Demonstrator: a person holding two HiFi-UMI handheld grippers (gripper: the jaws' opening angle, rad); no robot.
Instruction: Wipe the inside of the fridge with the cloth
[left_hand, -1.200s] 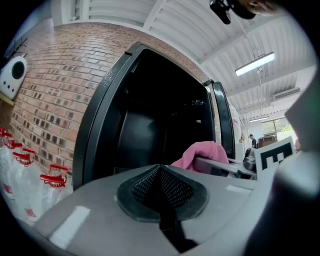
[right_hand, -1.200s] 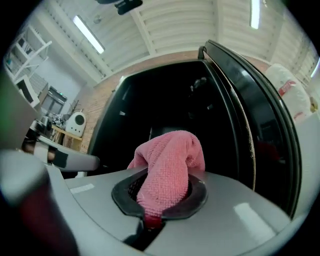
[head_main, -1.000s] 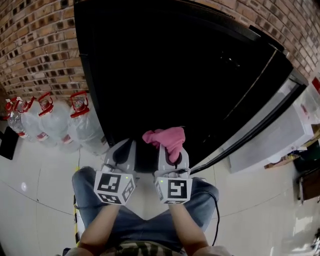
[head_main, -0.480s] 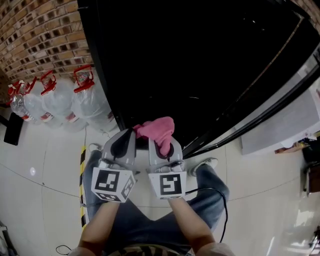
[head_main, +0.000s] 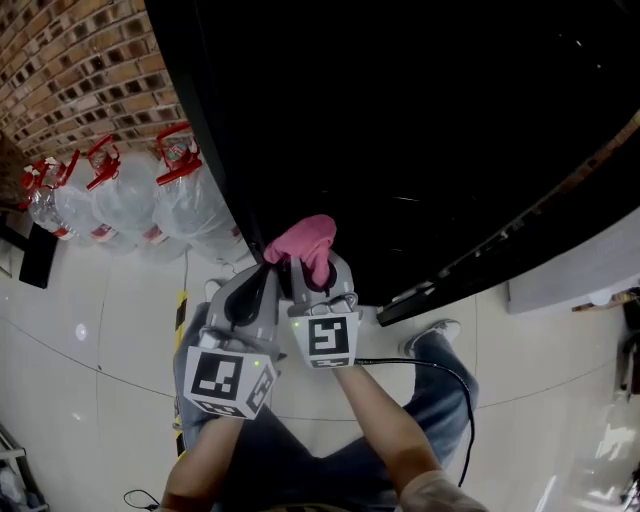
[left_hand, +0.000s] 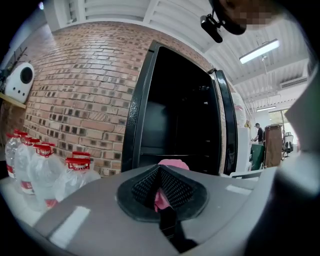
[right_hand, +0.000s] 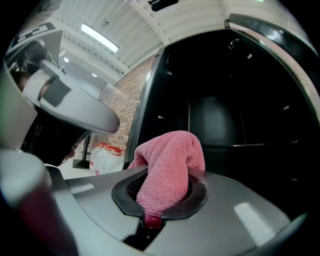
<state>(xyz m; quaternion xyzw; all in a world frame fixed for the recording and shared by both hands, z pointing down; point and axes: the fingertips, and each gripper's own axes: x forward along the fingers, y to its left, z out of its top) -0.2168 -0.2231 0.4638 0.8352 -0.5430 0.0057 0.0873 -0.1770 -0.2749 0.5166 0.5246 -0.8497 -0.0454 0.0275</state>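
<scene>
A pink cloth (head_main: 303, 240) (right_hand: 170, 160) is pinched in my right gripper (head_main: 312, 265) (right_hand: 160, 195), which is shut on it, and bunches up over the jaw tips. The black fridge (head_main: 420, 120) (right_hand: 225, 115) stands open, dark inside, and the cloth sits at its lower front edge. My left gripper (head_main: 266, 270) (left_hand: 160, 172) is close beside the right one, its pads together. The cloth (left_hand: 173, 163) shows just past the left tips, with a pink sliver in the slit between the pads. Shelves show faintly inside the fridge (left_hand: 175, 125).
Several large water bottles (head_main: 130, 200) (left_hand: 45, 175) with red caps stand against the brick wall (head_main: 80, 70), left of the fridge. The open fridge door (head_main: 500, 250) swings out to the right. A cable (head_main: 440, 368) trails over the white tiled floor (head_main: 90, 330) by my legs.
Both grippers have moved forward together with the cloth, from out in front of the fridge to its lower front edge. The fridge fills more of the head view.
</scene>
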